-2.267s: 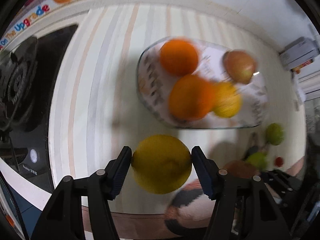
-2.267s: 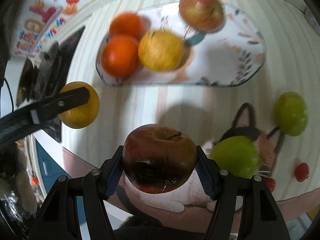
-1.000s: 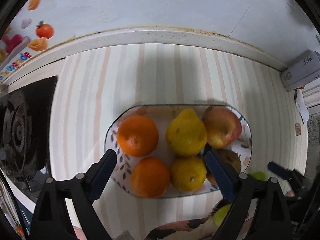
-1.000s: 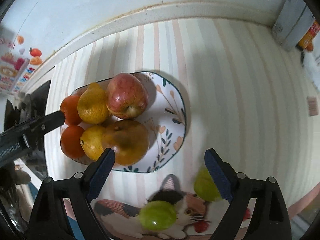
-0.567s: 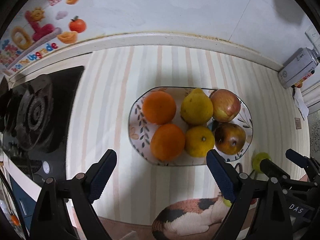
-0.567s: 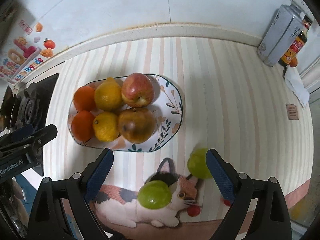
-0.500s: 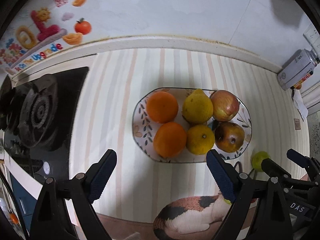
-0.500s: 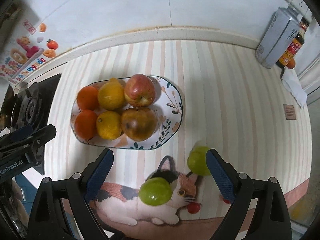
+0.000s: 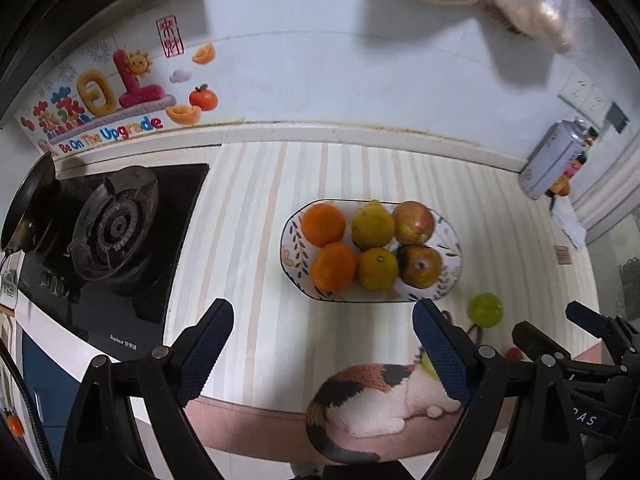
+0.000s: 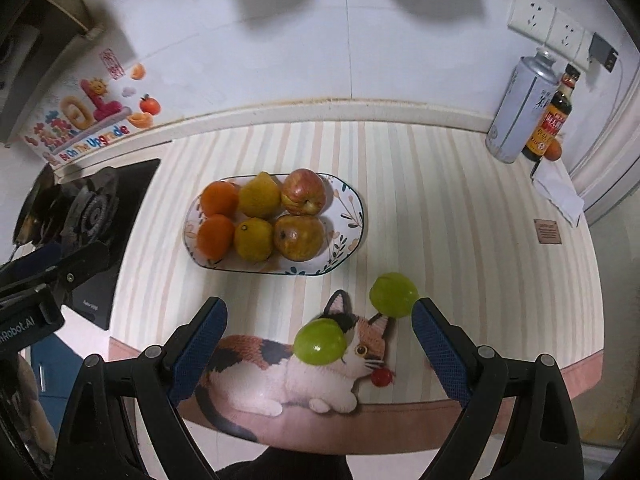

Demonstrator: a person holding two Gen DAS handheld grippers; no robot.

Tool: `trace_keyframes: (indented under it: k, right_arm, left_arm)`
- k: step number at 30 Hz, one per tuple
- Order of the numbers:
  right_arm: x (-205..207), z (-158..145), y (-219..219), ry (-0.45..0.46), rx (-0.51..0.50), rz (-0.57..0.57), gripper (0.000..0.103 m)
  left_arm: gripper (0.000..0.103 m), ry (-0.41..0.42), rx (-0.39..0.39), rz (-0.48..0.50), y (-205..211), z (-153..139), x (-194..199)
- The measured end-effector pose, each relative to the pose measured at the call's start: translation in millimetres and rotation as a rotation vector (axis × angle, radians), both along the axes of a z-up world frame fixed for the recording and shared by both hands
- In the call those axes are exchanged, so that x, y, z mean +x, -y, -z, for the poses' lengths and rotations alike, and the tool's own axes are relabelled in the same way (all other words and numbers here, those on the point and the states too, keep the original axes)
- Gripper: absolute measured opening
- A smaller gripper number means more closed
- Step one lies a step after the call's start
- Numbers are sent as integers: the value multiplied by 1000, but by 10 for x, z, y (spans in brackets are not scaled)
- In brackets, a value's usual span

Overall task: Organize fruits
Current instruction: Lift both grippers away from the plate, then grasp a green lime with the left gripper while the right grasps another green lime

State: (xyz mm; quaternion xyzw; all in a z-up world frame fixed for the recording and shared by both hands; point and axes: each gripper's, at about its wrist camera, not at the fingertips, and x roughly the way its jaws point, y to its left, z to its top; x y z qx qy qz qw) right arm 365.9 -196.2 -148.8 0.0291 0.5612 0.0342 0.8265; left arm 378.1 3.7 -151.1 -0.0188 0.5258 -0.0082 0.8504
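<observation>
An oval patterned plate (image 9: 452, 268) (image 10: 350, 220) on the striped counter holds two oranges (image 10: 218, 216), two yellow citrus fruits (image 10: 254, 220) and two apples (image 10: 300, 216). Two green fruits lie on the counter in front of it, one on the cat picture (image 10: 320, 341) and one to its right (image 10: 393, 294) (image 9: 486, 310). A small red fruit (image 10: 382, 378) lies by the cat's face. My left gripper (image 9: 322, 350) and right gripper (image 10: 318, 354) are both open and empty, held back above the counter's front edge.
A black gas stove (image 9: 116, 236) (image 10: 86, 208) sits left of the plate. A grey can (image 10: 520, 116) and a dark sauce bottle (image 10: 550, 124) stand at the back right by the wall. A folded white paper (image 10: 558, 194) lies near them.
Both grippers let go of their fruits onto the plate, a yellow citrus from the left and a dark apple from the right. Both then drew back and up, away from the plate.
</observation>
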Motion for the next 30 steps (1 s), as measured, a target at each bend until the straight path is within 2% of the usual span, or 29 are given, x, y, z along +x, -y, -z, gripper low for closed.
trace_keyframes:
  k: [9, 15, 19, 24, 25, 27, 30]
  right_arm:
    - [-366, -447, -48, 72, 22, -14, 96]
    - [-494, -534, -50, 92, 38, -3, 96]
    - [-487, -525, 19, 88, 94, 14, 96]
    - [-419, -254, 332, 46, 137, 99, 96]
    - [-396, -143, 422, 26, 141, 124, 96]
    - [-335, 118, 596, -18, 152, 162, 96]
    - [-256, 589, 905, -105, 207, 235, 95]
  left_arm:
    - [92, 66, 21, 19, 71, -263, -399]
    - [92, 83, 17, 12, 37, -338, -526]
    - [92, 83, 13, 10, 38, -343, -544]
    - [95, 61, 33, 26, 117, -225, -431]
    - [103, 57, 45, 29, 153, -184, -398]
    - [103, 47, 74, 40, 240, -73, -319]
    - [103, -12, 128, 74, 442, 232, -151]
